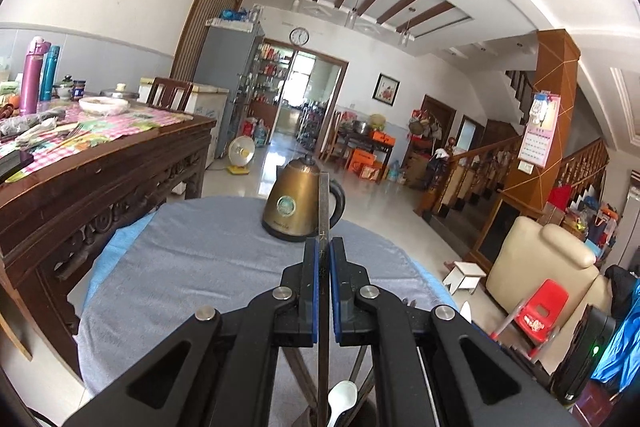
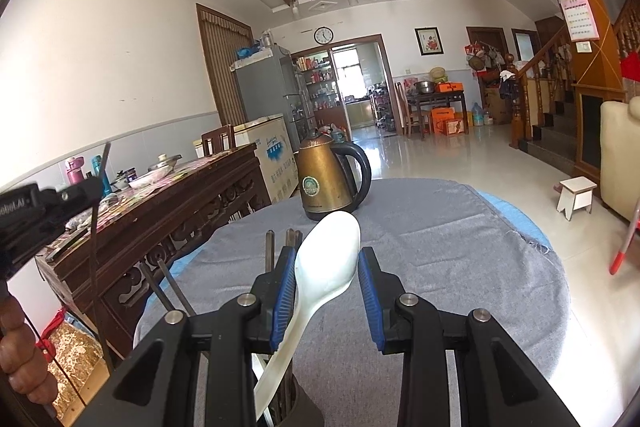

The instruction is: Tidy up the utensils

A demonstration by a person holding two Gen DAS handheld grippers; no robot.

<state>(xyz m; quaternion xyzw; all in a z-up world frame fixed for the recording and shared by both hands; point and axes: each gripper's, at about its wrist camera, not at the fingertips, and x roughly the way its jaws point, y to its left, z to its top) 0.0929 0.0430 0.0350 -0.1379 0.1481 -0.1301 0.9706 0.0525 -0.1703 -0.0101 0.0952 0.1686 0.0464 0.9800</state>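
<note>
Left wrist view: left gripper (image 1: 324,259) clamps an upright chopstick (image 1: 324,203); right gripper (image 2: 327,267) sits partly open around a white spoon (image 2: 320,275), kettle (image 2: 332,175) at table's (image 2: 460,247) far edge.

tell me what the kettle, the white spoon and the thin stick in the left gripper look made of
Kettle: brushed metal in a worn bronze tone with soft glints; its black handle looks plastic.
White spoon: glossy and smooth, ceramic or melamine; the look leaves it open.
Stick clamped in the left gripper: grey, square-edged, dully shiny, probably a metal chopstick.
</note>
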